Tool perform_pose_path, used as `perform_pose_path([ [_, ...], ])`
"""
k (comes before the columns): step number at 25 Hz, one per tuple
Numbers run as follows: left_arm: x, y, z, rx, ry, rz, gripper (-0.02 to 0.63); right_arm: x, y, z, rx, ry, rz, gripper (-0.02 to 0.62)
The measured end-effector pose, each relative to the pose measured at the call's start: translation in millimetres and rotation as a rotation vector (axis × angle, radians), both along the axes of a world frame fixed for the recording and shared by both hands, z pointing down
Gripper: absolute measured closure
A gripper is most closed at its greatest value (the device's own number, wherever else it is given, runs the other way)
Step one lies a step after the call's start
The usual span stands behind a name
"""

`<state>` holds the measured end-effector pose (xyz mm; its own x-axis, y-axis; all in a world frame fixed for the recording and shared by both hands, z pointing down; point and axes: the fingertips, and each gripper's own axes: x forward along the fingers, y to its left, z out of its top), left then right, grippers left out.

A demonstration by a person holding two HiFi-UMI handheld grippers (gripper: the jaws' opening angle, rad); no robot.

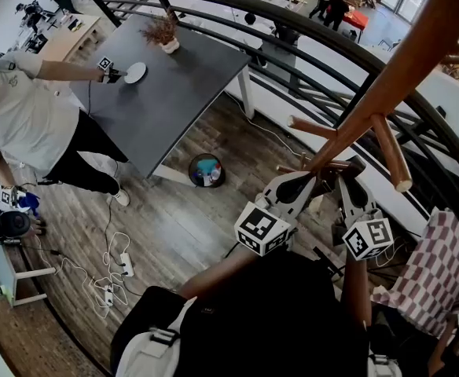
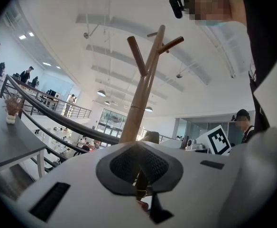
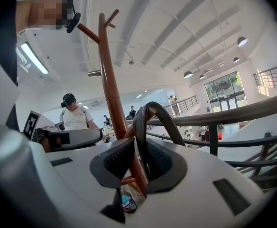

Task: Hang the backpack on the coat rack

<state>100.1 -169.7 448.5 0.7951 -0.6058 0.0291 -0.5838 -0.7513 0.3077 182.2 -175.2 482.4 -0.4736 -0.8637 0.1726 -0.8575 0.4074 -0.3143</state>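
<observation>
A wooden coat rack (image 1: 371,108) with angled pegs rises at the right; its pole also shows in the left gripper view (image 2: 141,94) and the right gripper view (image 3: 111,89). The black backpack (image 1: 277,320) hangs low under both grippers, close to my body. My right gripper (image 3: 139,163) is shut on the backpack's black top loop (image 3: 150,113), which arches above the jaws just beside the pole. In the head view it (image 1: 354,170) sits under a peg (image 1: 391,151). My left gripper (image 1: 296,185) is alongside, its pads (image 2: 124,167) together with nothing seen between them.
A dark grey table (image 1: 167,93) with a potted plant (image 1: 165,34) stands at the back left, a person in a white shirt (image 1: 25,116) beside it. A round bin (image 1: 207,170) sits on the wooden floor, cables and power strips (image 1: 115,269) further left. A curved railing (image 1: 292,38) runs behind; checkered cloth (image 1: 438,265) lies right.
</observation>
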Motion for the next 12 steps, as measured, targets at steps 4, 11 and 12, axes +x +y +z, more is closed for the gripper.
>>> perform_pose_path([
  [4, 0.3, 0.9, -0.1, -0.002, 0.004, 0.007, 0.598, 0.2, 1.7, 0.7, 0.000, 0.015, 0.012, 0.525],
  [11, 2.5, -0.6, 1.0, -0.001, 0.006, 0.012, 0.598, 3.8, 1.1, 2.5, 0.005, 0.045, 0.038, 0.509],
  [12, 3.1, -1.2, 1.8, -0.001, 0.006, 0.012, 0.598, 5.2, 0.5, 2.9, 0.007, 0.047, 0.042, 0.508],
])
